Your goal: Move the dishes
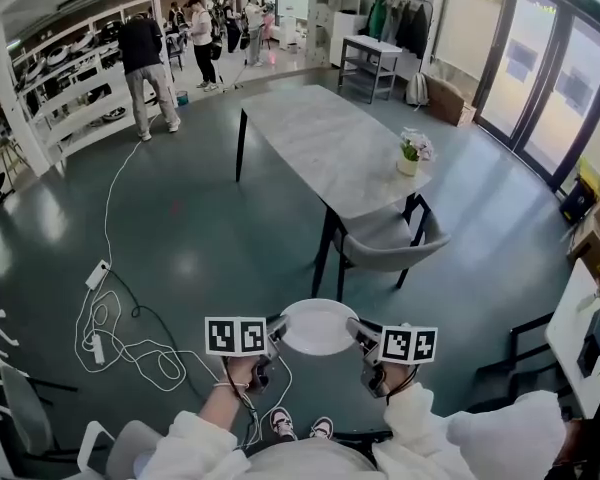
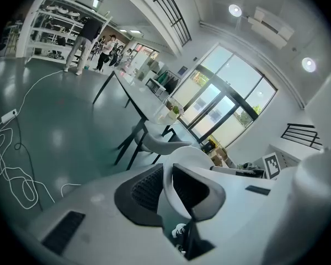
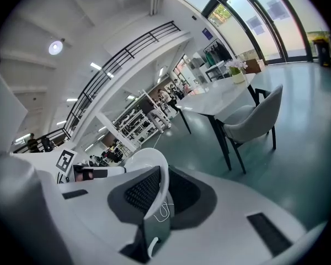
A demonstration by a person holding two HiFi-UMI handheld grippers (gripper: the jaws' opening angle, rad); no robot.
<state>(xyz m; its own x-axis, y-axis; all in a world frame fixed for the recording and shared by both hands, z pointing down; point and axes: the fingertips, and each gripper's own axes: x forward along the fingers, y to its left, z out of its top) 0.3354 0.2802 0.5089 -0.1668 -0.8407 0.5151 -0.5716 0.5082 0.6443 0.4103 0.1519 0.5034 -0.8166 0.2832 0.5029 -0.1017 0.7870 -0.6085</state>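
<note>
Plate [image 1: 318,326] — plain white, round, shallow — clamped at opposite rims by left tongs [image 1: 277,334] and right tongs [image 1: 358,335].

No readable txt, labels, brands or nos. anywhere.

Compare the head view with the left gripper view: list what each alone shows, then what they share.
Head view only: the person's left hand and the whole plate held between left gripper and right gripper. Left gripper view only: ceiling lights and its jaws clamped on the plate's rim. Both: the table, grey chair, floor power strip.
</note>
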